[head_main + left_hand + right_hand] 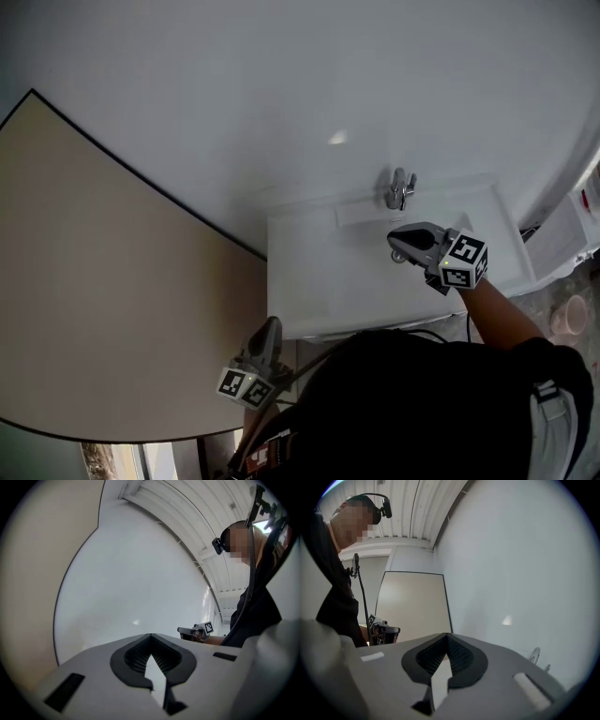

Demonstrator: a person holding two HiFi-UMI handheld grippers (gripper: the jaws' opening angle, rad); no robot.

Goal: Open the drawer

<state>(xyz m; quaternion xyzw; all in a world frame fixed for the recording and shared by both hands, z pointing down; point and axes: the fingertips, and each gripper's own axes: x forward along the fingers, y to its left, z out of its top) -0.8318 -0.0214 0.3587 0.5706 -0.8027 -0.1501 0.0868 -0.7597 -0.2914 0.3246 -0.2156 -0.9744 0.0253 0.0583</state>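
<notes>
Evidently no drawer front or pull shows; the drawer probably lies in the face of the white cabinet (pixel 319 281), hidden below the person. It is judged rigid and free-sliding, best taken at a central pull. The right tongs (pixel 395 246), together and empty, hover above the cabinet top near a metal fitting (pixel 400 187). The left tongs (pixel 272 325), likewise together and empty, hang off its front-left corner.

wall (pixel 281 75): white, upper frame, faint glare spot (pixel 337 138) | panel (pixel 94 281): beige, dark-edged, left | ceiling (pixel 187 508): white, ribbed, top of left gripper view | floor (pixel 544 292): perhaps mottled, lower right
</notes>
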